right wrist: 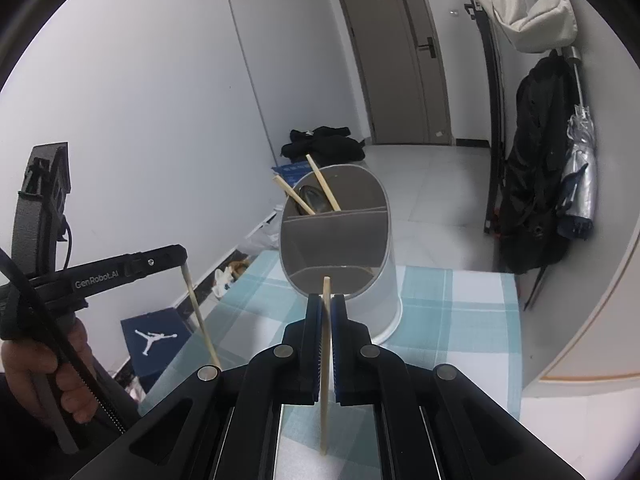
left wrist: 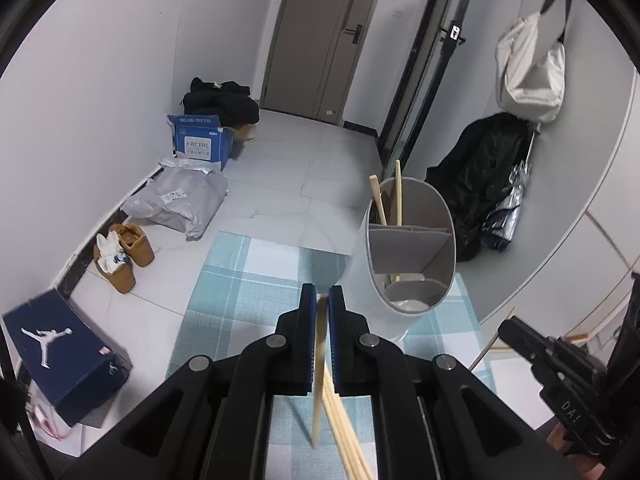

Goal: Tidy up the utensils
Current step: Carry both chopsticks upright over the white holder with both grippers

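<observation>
L gripper (left wrist: 322, 304) pinching chopstick (left wrist: 319, 380), R gripper (right wrist: 326, 312) pinching chopstick (right wrist: 325, 360), near holder (right wrist: 340, 240)

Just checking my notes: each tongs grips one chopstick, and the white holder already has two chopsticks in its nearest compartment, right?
Not quite. The two chopsticks stand in the far compartment of the holder, as the right wrist view shows. Left tongs and right tongs do each grip one.

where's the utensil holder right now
The white utensil holder stands on the checked cloth, just beyond the right gripper in the right wrist view. In the left wrist view it is right of the left gripper. Two chopsticks stick out of its far compartment.
</observation>
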The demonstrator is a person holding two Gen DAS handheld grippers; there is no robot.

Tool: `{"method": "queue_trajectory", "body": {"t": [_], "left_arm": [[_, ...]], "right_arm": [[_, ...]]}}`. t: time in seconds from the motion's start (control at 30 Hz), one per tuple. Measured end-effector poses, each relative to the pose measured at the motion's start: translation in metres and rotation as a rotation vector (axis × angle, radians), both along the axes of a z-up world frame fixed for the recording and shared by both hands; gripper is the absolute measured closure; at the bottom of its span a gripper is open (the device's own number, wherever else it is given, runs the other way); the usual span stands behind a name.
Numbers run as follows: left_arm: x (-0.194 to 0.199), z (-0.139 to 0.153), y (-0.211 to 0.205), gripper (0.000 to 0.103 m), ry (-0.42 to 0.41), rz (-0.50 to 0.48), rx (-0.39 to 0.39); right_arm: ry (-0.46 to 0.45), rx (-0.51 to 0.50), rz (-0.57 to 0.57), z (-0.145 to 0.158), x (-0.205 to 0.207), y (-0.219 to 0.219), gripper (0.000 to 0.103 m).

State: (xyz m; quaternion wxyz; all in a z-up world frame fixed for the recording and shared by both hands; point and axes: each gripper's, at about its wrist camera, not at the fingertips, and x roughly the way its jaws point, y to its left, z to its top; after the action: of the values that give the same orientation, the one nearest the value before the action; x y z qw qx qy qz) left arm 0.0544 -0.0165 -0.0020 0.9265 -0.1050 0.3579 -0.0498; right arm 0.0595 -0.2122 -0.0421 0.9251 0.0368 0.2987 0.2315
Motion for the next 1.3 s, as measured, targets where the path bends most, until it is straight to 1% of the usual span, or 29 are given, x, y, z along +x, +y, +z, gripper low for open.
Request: {"method": "queue_trajectory", "body": {"t": [0.13,0.37,0.6,0.8,0.9,1.07,1.2,1.3], "left_arm": [[-0.005,0.004,-0.004,0.100,-0.012,-0.032,0.024],[-0.008,0.018,-0.004,0.100,-0.019,-0.062,0.011],[-0.005,0.041,-0.010,0.100,-0.056,-0.093,-0.022],[0.003,0.069,-0.019,0.100,-0.104,-0.129,-0.068],[0.011,0.083,-0.020,0.100,-0.127,-0.141,-0.103],[0.030,0.109,-0.021,0.100,-0.169,-0.143,-0.142],[0.044,0.119,-0.020,0.100,-0.207,-0.132,-0.163],[0.055,0.125,-0.015,0.100,-0.237,-0.110,-0.198]], "right_arm": [[-0.003,0.003,-0.022,0.002,-0.002,-0.001,0.099],[-0.007,0.046,-0.066,0.010,-0.006,-0.013,0.099],[-0.053,0.066,-0.073,0.034,-0.006,-0.021,0.099],[-0.113,0.084,-0.077,0.070,0.004,-0.031,0.099],[-0.143,0.086,-0.070,0.089,0.010,-0.033,0.099],[-0.201,0.089,-0.052,0.123,0.026,-0.032,0.099],[-0.230,0.092,-0.044,0.143,0.043,-0.029,0.099],[-0.245,0.082,-0.037,0.152,0.057,-0.026,0.099]]}}
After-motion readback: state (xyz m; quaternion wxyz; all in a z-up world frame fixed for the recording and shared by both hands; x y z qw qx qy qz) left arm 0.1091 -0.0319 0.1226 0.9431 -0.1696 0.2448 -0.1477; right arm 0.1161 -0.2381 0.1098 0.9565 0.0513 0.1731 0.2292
